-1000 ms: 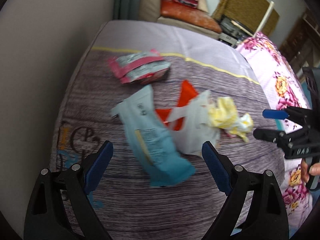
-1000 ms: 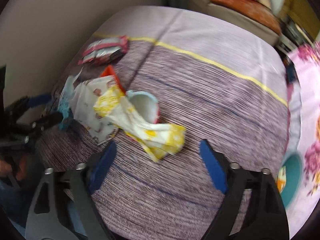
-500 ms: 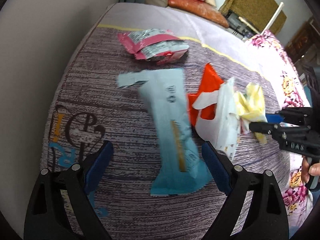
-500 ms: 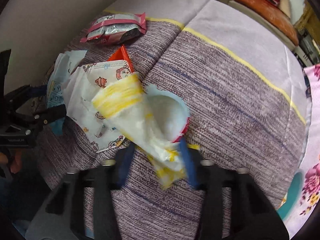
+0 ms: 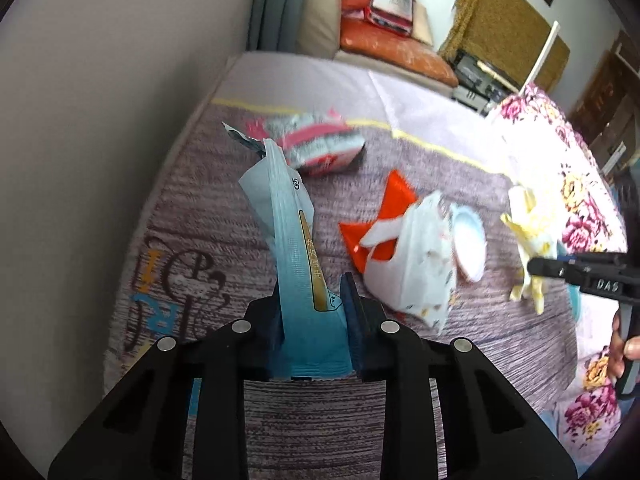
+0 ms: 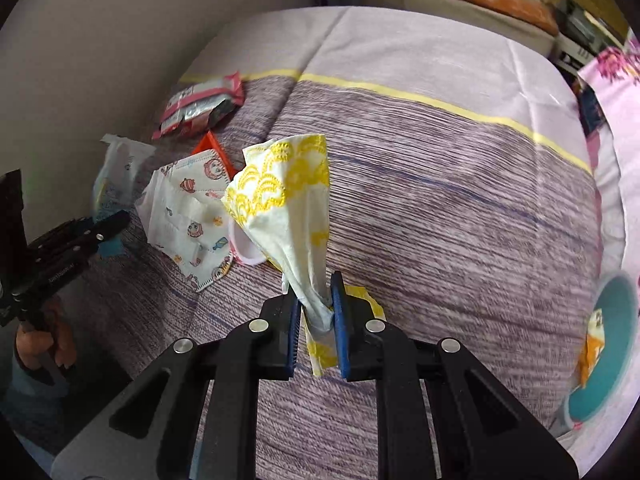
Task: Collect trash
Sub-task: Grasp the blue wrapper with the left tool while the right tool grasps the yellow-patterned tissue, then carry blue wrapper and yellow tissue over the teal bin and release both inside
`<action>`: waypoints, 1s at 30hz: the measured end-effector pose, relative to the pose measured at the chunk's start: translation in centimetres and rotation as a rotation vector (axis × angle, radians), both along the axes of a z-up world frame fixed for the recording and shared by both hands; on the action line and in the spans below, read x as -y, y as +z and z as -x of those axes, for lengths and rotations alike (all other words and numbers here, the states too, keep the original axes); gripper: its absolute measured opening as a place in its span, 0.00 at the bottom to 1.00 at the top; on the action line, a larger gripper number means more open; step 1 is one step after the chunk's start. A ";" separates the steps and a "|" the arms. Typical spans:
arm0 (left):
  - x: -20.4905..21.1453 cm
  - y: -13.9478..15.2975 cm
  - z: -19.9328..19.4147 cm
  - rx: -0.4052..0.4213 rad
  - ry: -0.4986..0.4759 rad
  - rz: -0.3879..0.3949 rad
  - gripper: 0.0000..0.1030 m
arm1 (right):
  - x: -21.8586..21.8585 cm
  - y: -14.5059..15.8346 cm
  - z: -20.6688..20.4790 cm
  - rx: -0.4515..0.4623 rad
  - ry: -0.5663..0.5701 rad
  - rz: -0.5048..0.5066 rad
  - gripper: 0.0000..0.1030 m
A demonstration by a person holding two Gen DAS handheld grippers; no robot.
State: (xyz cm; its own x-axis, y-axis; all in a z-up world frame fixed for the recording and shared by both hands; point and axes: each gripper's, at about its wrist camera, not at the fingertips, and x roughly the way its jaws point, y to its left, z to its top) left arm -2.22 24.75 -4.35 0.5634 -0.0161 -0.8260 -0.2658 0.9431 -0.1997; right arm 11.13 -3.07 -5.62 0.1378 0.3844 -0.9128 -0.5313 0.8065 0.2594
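My left gripper (image 5: pixel 312 308) is shut on a long light-blue wrapper (image 5: pixel 288 216), lifted off the purple striped bedspread (image 5: pixel 224 208). My right gripper (image 6: pixel 314 304) is shut on a yellow-and-white patterned wrapper (image 6: pixel 288 200) and holds it raised; it shows at the right of the left wrist view (image 5: pixel 528 236). On the bed lie a pink-and-silver snack packet (image 5: pixel 316 146), an orange wrapper (image 5: pixel 384 216), a white printed face mask (image 6: pixel 192 216) and a round white lid (image 5: pixel 468 240).
A teal bin (image 6: pixel 608 352) with an orange wrapper inside stands at the bed's right side. A grey wall runs along the left. A floral pink cover (image 5: pixel 576 184) lies to the right. A sofa with orange cushions (image 5: pixel 396 44) stands beyond the bed.
My left gripper closed on the blue wrapper and lifted it. My right gripper finished closing on the yellow wrapper and raised it clear of the pile, uncovering the round lid.
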 end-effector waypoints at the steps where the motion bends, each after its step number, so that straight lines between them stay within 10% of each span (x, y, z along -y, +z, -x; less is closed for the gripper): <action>1: 0.1 0.6 0.2 0.012 0.000 -0.003 0.26 | 0.0 0.0 0.0 0.000 0.000 0.000 0.14; 30: 28.9 3.2 -11.5 0.048 -0.522 -0.025 0.26 | 23.1 4.1 -1.5 0.107 -0.434 -0.174 0.14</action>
State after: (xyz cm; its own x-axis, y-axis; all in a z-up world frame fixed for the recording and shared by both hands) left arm 9.25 -4.20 -1.18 0.5230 -0.2857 -0.8030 0.2500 0.9521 -0.1759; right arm 12.61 -26.15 -1.50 0.4093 0.4162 -0.8119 -0.1859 0.9093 0.3724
